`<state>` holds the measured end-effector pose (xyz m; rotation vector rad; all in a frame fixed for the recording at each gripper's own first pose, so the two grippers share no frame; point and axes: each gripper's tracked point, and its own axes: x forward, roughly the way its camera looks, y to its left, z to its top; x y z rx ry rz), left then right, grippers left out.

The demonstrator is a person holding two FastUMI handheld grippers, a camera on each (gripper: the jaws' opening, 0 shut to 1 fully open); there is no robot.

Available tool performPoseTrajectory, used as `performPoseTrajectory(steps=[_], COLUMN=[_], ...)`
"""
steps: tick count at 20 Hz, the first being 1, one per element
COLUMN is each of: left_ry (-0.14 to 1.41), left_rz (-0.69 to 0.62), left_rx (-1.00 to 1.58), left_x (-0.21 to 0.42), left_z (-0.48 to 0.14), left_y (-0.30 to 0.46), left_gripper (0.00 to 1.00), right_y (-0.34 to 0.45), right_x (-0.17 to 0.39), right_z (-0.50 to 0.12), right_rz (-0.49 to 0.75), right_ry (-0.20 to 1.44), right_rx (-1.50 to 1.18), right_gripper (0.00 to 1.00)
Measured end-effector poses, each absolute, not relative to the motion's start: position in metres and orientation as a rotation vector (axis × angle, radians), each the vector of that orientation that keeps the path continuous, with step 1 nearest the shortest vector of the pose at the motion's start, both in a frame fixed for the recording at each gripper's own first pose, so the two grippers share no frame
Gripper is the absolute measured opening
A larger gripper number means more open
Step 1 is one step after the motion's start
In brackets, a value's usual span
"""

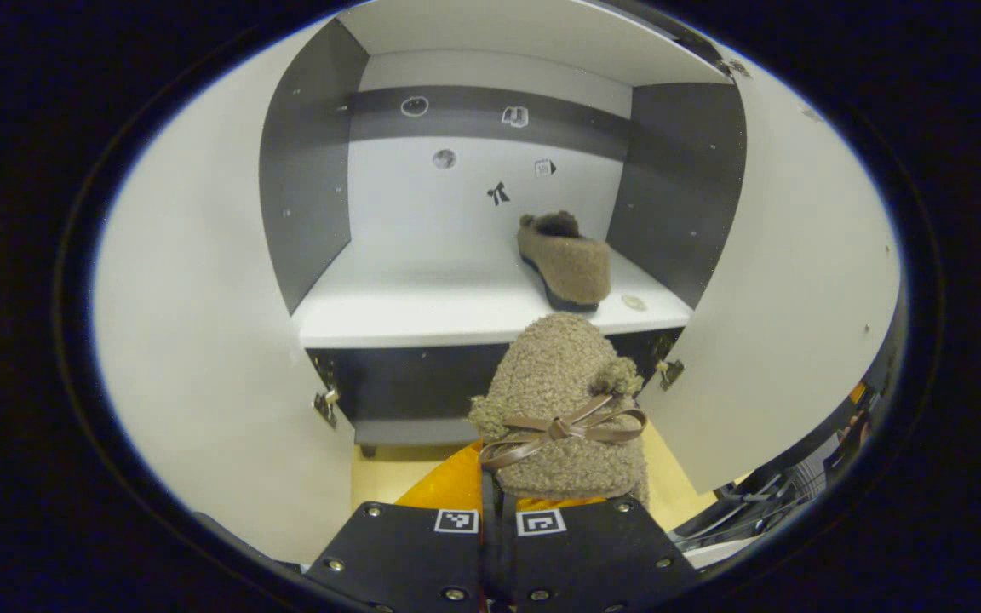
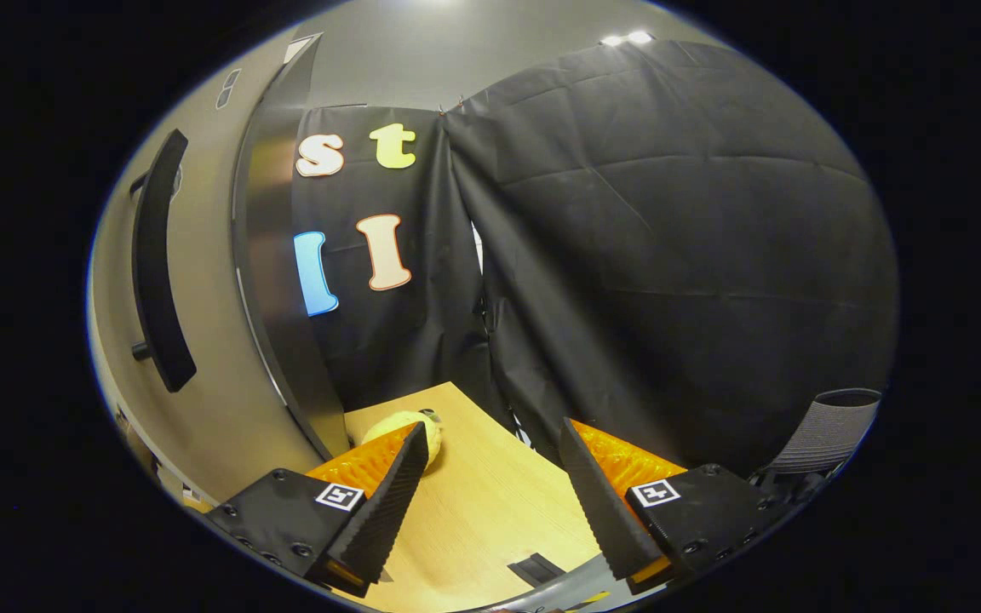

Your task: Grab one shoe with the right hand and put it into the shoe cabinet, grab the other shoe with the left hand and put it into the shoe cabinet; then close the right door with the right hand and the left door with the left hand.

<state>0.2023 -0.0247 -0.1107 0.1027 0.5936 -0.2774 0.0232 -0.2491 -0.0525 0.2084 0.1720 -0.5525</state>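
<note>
My left tongs (image 1: pixel 499 502) pinch the fuzzy shoe (image 1: pixel 563 409) before the open cabinet (image 1: pixel 490 311); I should set it on the shelf beside its mate (image 1: pixel 565 260). My right tongs (image 2: pixel 490 477) gape wide.

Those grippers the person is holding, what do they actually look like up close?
The left gripper has two flat dark plates fixed with round screws, each carrying a small square black-and-white marker. The right gripper has the same screwed plates and square markers. Its two fingers are long wedges tapering to a point, with ribbed, saw-toothed inner faces.
</note>
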Motion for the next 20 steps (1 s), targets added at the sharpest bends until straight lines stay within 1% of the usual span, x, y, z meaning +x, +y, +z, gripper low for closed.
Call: performPoseTrajectory(steps=[4, 5, 10, 13, 14, 15, 20], left_ry=[0.523, 0.508, 0.440, 0.390, 0.373, 0.353, 0.267], left_rz=[-0.273, -0.276, -0.270, -0.244, -0.236, -0.230, -0.193], left_rx=[0.109, 0.100, 0.099, 0.094, 0.088, 0.084, 0.119], left_x=[0.230, 0.238, 0.275, 0.307, 0.318, 0.329, 0.389], left_z=[-0.078, -0.072, -0.043, -0.022, -0.013, -0.004, 0.022], left_y=[-0.034, -0.037, -0.041, -0.036, -0.035, -0.034, -0.029], left_gripper=[0.01, 0.00, 0.01, 0.01, 0.00, 0.01, 0.01], right_y=[-0.254, -0.255, -0.261, -0.266, -0.266, -0.266, -0.260], right_x=[0.017, 0.014, 0.001, -0.012, -0.015, -0.018, -0.034], right_z=[-0.048, -0.048, -0.049, -0.046, -0.045, -0.043, -0.047], right_rz=[-0.572, -0.580, -0.620, -0.661, -0.673, -0.681, -0.698], right_ry=[0.156, 0.152, 0.142, 0.126, 0.118, 0.112, 0.115], right_rx=[0.212, 0.214, 0.234, 0.218, 0.219, 0.224, 0.243], right_gripper=[0.98, 0.98, 0.98, 0.98, 0.98, 0.98, 0.98])
